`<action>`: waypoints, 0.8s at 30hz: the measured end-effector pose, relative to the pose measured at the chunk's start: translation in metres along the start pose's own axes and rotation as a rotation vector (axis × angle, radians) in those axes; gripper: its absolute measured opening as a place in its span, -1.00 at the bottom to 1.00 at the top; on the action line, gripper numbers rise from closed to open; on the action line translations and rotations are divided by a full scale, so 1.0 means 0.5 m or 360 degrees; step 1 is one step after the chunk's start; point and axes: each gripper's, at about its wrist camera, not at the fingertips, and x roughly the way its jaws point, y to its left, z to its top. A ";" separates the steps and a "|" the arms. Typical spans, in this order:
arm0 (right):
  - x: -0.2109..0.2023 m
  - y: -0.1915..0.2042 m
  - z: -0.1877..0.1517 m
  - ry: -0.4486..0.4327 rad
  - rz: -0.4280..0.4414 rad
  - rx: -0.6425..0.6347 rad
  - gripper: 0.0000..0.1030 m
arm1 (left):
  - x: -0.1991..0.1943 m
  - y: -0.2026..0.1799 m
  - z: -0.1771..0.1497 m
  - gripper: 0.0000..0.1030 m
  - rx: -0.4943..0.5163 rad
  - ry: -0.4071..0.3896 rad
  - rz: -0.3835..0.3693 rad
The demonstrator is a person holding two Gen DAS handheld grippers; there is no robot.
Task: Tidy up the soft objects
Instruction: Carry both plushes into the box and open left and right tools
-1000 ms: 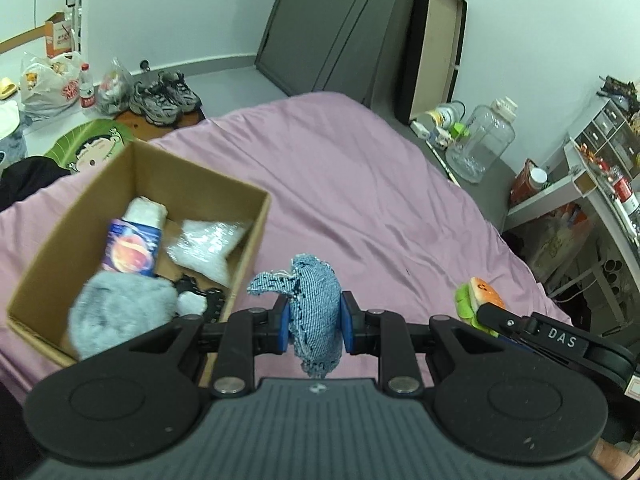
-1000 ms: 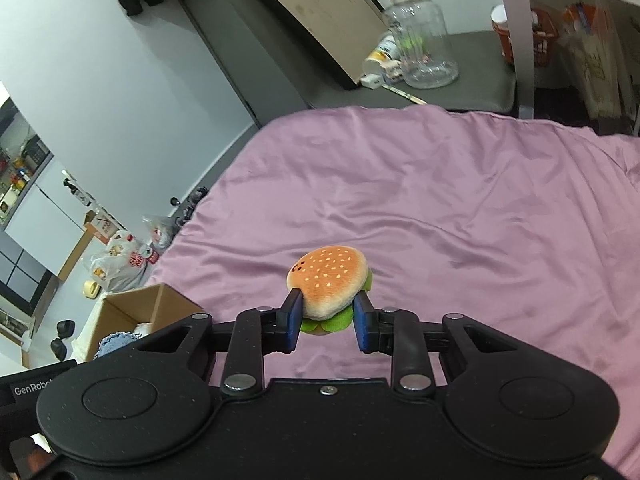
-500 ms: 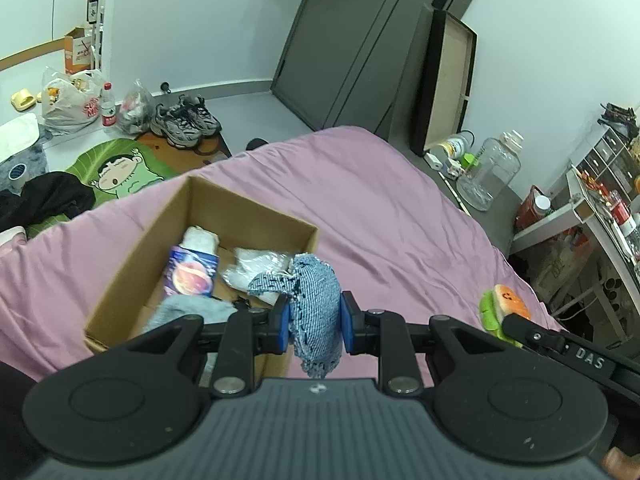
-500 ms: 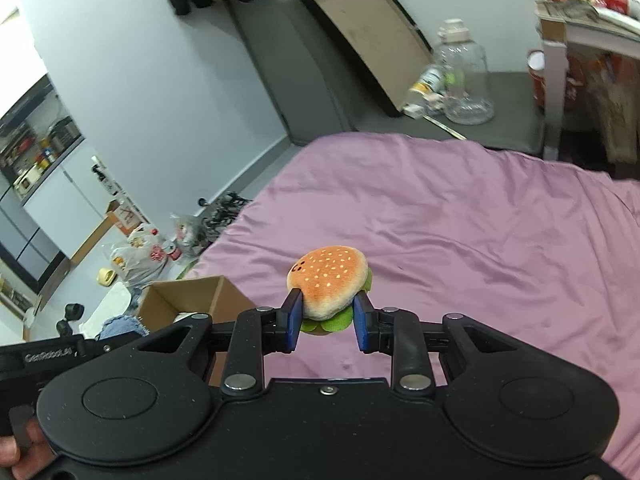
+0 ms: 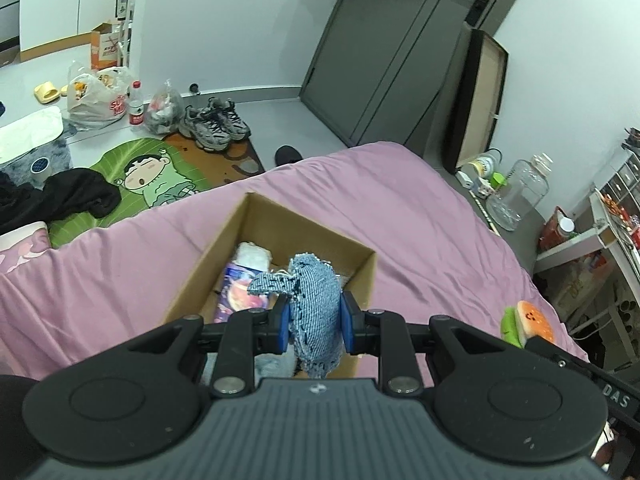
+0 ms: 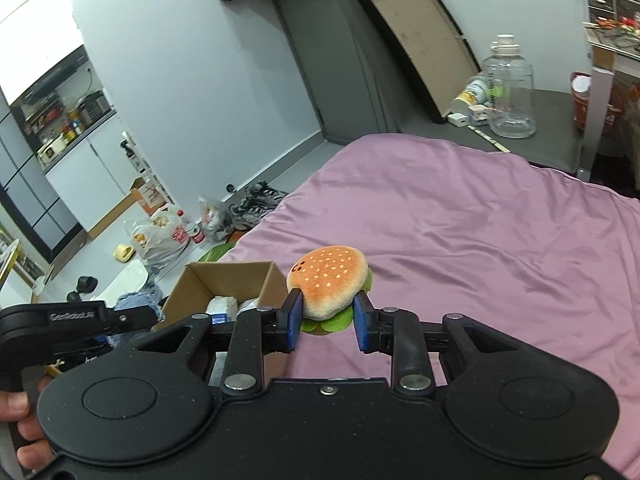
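Observation:
My left gripper point(image 5: 314, 326) is shut on a blue denim plush point(image 5: 314, 300) and holds it above the near end of an open cardboard box point(image 5: 240, 220) on the pink bed. The box holds a white roll point(image 5: 253, 256), a printed blue pouch point(image 5: 240, 294) and a grey fluffy item, partly hidden. My right gripper point(image 6: 326, 322) is shut on a plush hamburger point(image 6: 328, 280), held above the bed just right of the box point(image 6: 230, 280). The hamburger also shows in the left wrist view point(image 5: 528, 318), at the right.
The pink bedsheet point(image 6: 480, 232) spreads wide to the right of the box. On the floor beyond are shoes point(image 5: 214, 122), plastic bags point(image 5: 98, 94), a cartoon mat point(image 5: 148, 178) and a clear water jug point(image 6: 508, 88). A desk stands at the far right point(image 5: 600, 232).
Both grippers rose and pulled back with their toys. The left one shifted so the denim plush is now over the box instead of beside its right wall.

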 end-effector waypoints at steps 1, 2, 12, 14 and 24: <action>0.001 0.006 -0.002 0.0003 0.0007 -0.0009 -0.49 | 0.002 0.005 0.001 -0.54 -0.0005 0.0002 0.0004; 0.004 0.012 -0.003 0.0008 0.0013 -0.0020 -0.49 | 0.004 0.010 0.002 -0.54 -0.0010 0.0005 0.0006; 0.028 0.067 -0.019 0.0077 0.0095 -0.0111 -0.49 | 0.029 0.047 0.006 -0.53 -0.0039 0.0036 0.0004; 0.032 0.076 -0.023 0.0090 0.0103 -0.0122 -0.49 | 0.038 0.055 0.005 -0.53 -0.0049 0.0052 0.0002; 0.053 0.104 -0.033 0.0144 0.0123 -0.0155 -0.48 | 0.087 0.058 0.011 -0.53 -0.0063 0.0099 -0.0035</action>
